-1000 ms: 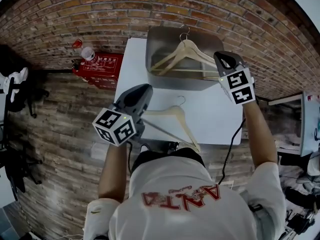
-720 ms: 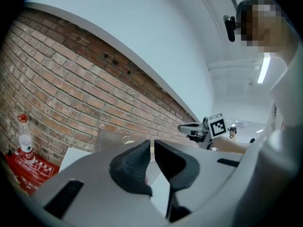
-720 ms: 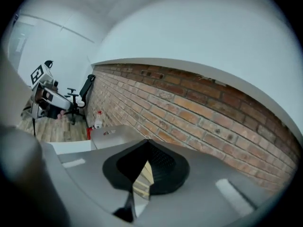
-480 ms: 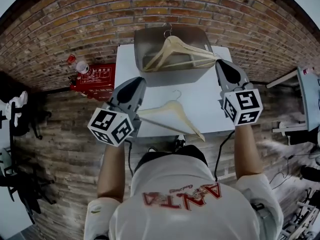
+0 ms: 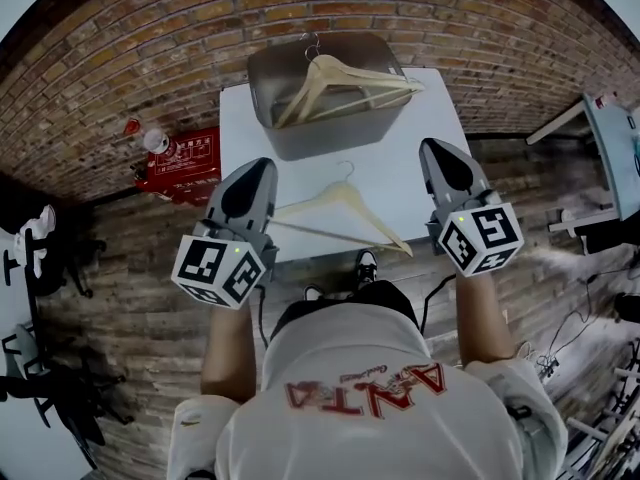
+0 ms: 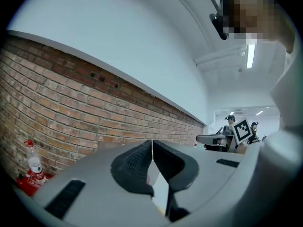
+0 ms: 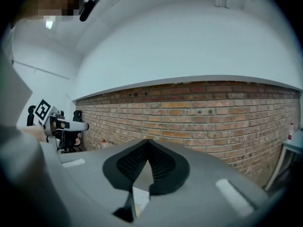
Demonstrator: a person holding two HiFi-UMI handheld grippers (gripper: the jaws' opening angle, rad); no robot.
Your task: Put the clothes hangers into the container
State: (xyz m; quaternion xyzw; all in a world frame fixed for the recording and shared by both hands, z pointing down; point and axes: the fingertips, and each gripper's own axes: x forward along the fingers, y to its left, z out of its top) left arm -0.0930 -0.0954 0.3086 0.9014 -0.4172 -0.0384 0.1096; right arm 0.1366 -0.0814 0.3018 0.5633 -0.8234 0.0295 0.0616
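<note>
**One hanger in, one left on the table**

Head view: the grey container [image 5: 330,140] stands at the far end of the white table [image 5: 415,183]. One wooden hanger [image 5: 340,76] already lies in it, its arms propped across the rim. The second hanger [image 5: 343,194] lies flat near the table's front edge. The left gripper [image 5: 256,168] is just beside its left arm, and the right gripper [image 5: 436,150] is off to its right, apart from it. The step in hand looks like fetching this second hanger. To do that well, a gripper should spread its jaws, drop over the neck or one arm, and pinch across the thin wood. The lift must clear the rim and keep the hook from snagging the first hanger.

Left gripper view: the pads are pressed together with nothing between them. They point level at the brick wall [image 6: 71,108], with a red box [image 6: 29,182] at the lower left.

Right gripper view: the jaws are likewise closed and empty, facing brick.

Only the two gripper views settle how the jaws stand. Only the head view shows the table, the hangers and the container.
</note>
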